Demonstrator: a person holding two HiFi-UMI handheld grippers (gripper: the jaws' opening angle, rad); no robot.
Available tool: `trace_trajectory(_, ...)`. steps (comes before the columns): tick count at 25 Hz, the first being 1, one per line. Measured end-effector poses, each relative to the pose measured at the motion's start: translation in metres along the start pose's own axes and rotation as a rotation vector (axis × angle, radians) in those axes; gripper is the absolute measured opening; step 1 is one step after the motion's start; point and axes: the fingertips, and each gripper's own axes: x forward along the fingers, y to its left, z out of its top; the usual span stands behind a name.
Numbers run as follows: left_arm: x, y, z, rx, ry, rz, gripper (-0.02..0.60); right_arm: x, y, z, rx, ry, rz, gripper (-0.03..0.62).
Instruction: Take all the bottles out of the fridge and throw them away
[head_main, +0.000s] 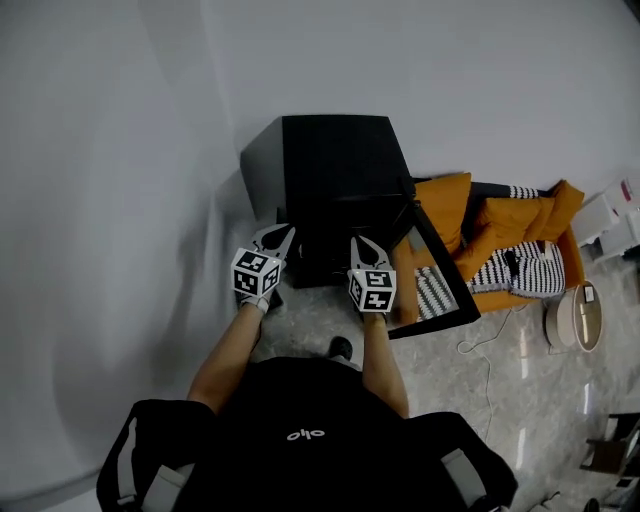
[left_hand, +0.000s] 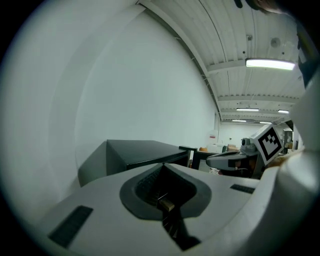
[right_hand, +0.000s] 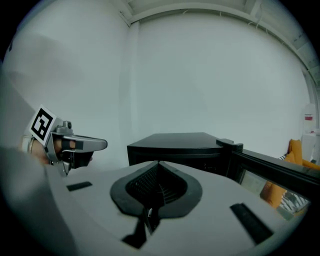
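Black fridge (head_main: 335, 160), door (head_main: 440, 275) swung open; its inside is too dark to read. Before it hover the left gripper (head_main: 283, 234) and right gripper (head_main: 360, 245), jaws closed, empty.

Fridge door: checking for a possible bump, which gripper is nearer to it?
Right. The right gripper is just left of the open door in the head view; the left gripper is farther left, across the fridge front.
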Motion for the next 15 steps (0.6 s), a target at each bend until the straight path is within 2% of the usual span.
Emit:
trace_trajectory(7, 0.039, -0.040, 0.004, 0.010, -0.003, -0.097, 0.006, -0.027, -0.048, -0.008, 0.025, 0.007, -0.102, 0.009)
trace_trajectory(15, 0.059, -0.064, -0.005, 0.004, 0.020, -0.152, 0.006, -0.045, -0.068, -0.022, 0.042, 0.028, -0.149, 0.009)
